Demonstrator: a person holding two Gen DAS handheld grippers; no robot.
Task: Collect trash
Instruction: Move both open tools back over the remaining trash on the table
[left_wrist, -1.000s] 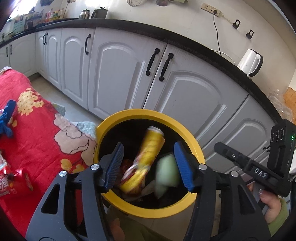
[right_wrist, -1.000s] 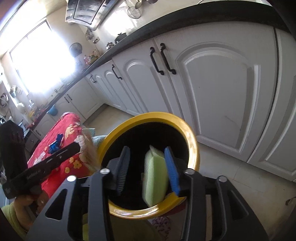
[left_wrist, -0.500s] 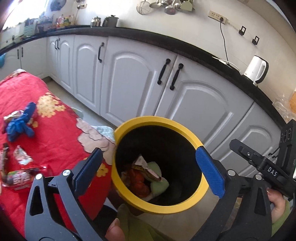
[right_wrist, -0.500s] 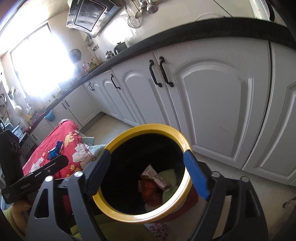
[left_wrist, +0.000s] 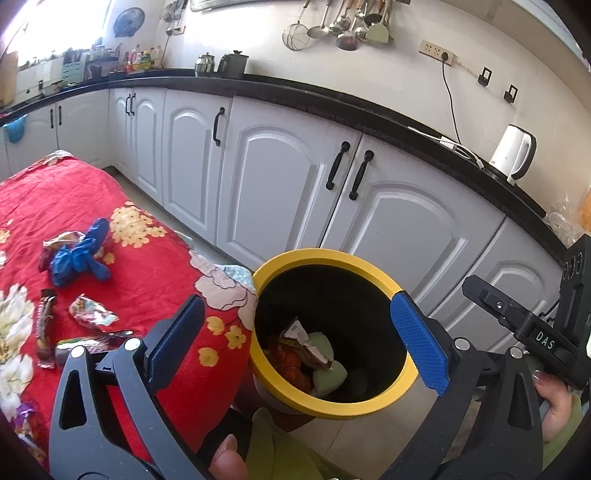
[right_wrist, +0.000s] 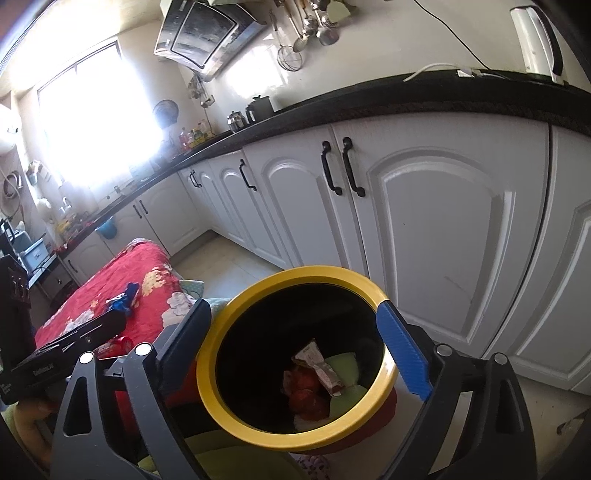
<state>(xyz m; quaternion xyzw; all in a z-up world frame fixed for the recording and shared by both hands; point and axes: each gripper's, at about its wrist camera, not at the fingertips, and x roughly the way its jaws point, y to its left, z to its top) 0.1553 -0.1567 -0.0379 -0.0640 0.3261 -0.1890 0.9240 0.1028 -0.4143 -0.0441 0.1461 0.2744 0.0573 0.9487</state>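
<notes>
A black bin with a yellow rim stands beside the table. Inside it lie a green sponge, a crumpled wrapper and red trash. My left gripper hangs open above the bin with nothing between its blue pads. My right gripper is also above the bin; its jaws are still opening and hold nothing. On the red flowered tablecloth lie a blue crumpled item and several wrappers.
White cabinet doors under a black countertop stand close behind the bin. A white kettle sits on the counter. A hand holds the right gripper's handle at the far right.
Both grippers opened wide: the yellow-wrapped can fell from the left and the green sponge from the right into the bin. Both have since risen and drawn back, showing more of the table.
</notes>
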